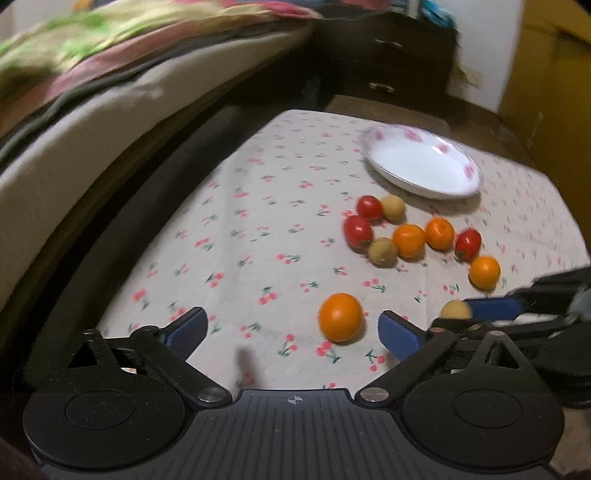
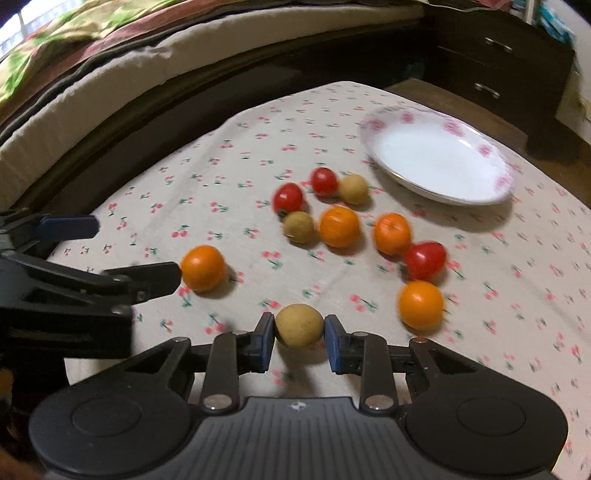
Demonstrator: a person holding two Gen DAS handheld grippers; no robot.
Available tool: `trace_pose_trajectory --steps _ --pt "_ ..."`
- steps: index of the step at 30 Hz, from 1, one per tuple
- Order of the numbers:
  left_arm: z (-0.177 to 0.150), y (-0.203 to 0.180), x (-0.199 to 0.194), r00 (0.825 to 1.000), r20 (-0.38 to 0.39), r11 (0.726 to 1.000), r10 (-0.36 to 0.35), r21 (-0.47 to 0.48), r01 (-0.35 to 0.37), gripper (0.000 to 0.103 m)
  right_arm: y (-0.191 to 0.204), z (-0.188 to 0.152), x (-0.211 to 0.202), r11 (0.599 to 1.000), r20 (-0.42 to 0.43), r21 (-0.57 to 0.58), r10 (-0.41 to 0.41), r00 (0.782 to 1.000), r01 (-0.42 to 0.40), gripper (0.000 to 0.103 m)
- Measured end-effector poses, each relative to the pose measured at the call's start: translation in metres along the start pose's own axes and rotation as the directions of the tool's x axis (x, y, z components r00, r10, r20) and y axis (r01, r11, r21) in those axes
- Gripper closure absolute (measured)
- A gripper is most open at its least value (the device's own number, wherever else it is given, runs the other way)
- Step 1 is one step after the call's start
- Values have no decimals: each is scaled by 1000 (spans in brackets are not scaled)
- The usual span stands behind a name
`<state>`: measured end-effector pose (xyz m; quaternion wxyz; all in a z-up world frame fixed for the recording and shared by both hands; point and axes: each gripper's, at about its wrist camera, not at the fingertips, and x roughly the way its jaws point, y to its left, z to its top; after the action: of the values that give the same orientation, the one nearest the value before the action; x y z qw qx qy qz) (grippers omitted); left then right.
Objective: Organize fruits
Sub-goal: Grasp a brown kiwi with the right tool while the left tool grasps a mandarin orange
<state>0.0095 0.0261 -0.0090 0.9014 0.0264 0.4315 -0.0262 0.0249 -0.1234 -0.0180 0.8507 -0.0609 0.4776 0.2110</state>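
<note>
On the cherry-print cloth (image 2: 229, 155) lie several small oranges, three red tomatoes and tan round fruits. My right gripper (image 2: 299, 338) is shut on a tan fruit (image 2: 299, 325), its blue pads pressed on both sides, low over the cloth. In the left wrist view that fruit (image 1: 457, 309) shows at the right gripper's tip. My left gripper (image 1: 291, 326) stands wide open; a lone orange (image 1: 340, 316) rests on the cloth between its fingers, nearer the right one, untouched. The same orange (image 2: 203, 267) sits by the left gripper (image 2: 138, 247) in the right wrist view.
An empty white plate (image 2: 439, 162) with pink flowers stands at the far right of the cloth. A cluster of fruit (image 2: 340, 225) lies in front of it. A bed with a bright blanket (image 2: 74, 29) runs along the left; dark drawers (image 2: 498, 62) stand behind.
</note>
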Motion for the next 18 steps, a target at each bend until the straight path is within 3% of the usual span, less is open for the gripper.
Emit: trace_pose_trajectory --steps 3,8,13,18 --pt "1 -9 9 1000 -19 999 -12 35 12 12 -12 -6 -8 999 9 36 3 1000 -3 73" --pt "3 -6 25 997 -69 1000 -19 -7 18 16 -20 -9 -16 997 31 70 22 999 -25 73" --pt "1 -12 37 993 -115 1000 -20 13 21 32 -26 -9 -17 996 36 87 29 999 -32 73" --pt "4 -14 42 991 -133 999 -33 -1 33 36 -33 -13 -18 994 32 109 28 999 -31 73"
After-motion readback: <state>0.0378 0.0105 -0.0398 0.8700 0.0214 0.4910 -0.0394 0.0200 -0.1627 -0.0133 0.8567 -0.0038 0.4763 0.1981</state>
